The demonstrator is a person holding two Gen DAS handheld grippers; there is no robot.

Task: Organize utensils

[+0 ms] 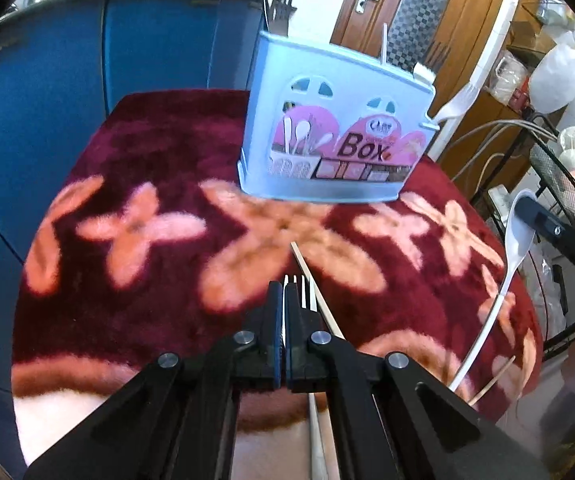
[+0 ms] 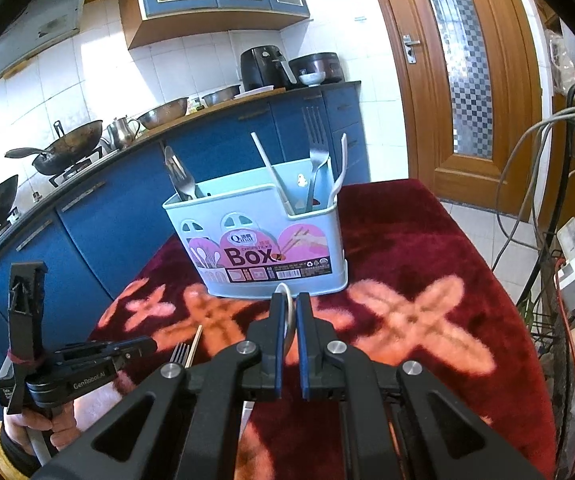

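A light blue utensil box [image 1: 335,128] labelled "Box" stands on the red flowered cloth [image 1: 167,160]; it also shows in the right wrist view [image 2: 263,240], holding metal spoons, a metal fork [image 2: 316,152] and white plastic utensils. My left gripper [image 1: 285,300] is shut on a white plastic fork [image 1: 301,290] low over the cloth, beside a wooden chopstick [image 1: 315,292]. My right gripper [image 2: 291,312] is shut on a white plastic spoon [image 2: 287,308], seen in the left wrist view [image 1: 515,248], in front of the box.
Blue kitchen cabinets [image 2: 127,208] with woks and bowls on the counter stand behind the table. A wooden door [image 2: 467,72] is at the back right. Cables and a wire rack [image 2: 559,240] stand at the right edge. A second chopstick [image 1: 491,380] lies near the cloth's right edge.
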